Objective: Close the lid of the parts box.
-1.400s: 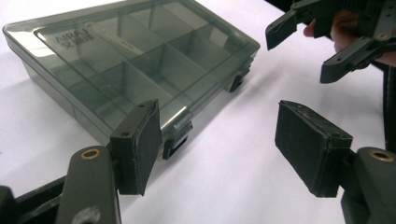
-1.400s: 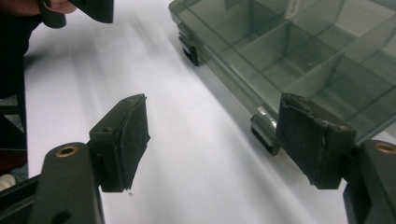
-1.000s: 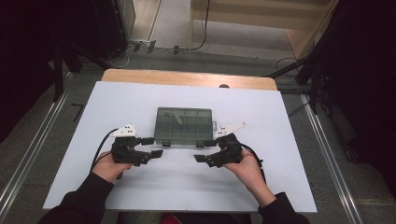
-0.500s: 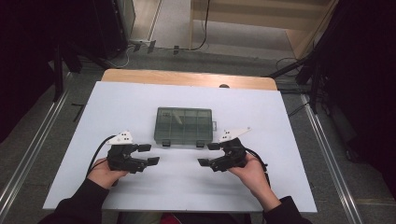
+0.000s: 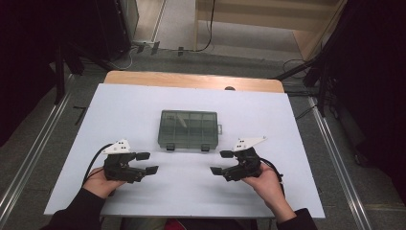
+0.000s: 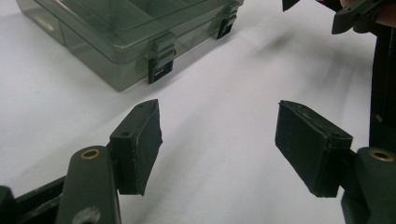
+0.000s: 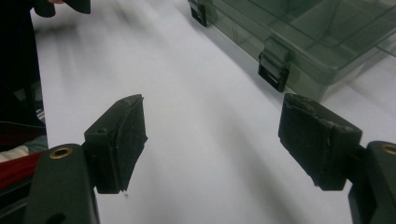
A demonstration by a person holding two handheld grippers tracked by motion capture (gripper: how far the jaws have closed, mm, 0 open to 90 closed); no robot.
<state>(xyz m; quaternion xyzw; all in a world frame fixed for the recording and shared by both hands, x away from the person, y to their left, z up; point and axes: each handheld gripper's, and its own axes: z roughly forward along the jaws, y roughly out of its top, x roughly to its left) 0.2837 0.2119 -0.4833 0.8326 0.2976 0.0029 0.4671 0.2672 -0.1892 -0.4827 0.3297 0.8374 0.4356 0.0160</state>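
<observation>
A smoky clear plastic compartment box (image 5: 188, 129) lies shut in the middle of the white table, its two dark latches (image 5: 170, 147) facing me. My left gripper (image 5: 146, 163) hovers open near the front left of the box, nothing between its pads. My right gripper (image 5: 221, 162) stands open at the front right, pointing toward the left one. In the left gripper view the box (image 6: 126, 32) lies up and left of the open gripper (image 6: 219, 144), with a latch (image 6: 160, 65) closed. In the right gripper view the box (image 7: 317, 42) sits up and right of the open gripper (image 7: 210, 144).
The white table top (image 5: 143, 105) ends in a wooden strip (image 5: 191, 80) at the far side. Metal rails (image 5: 335, 158) run along both sides of the table on the floor. A person's sleeves come in at the bottom edge.
Both grippers have drawn back from the box toward the near edge of the table and slightly apart. The box has not moved.
</observation>
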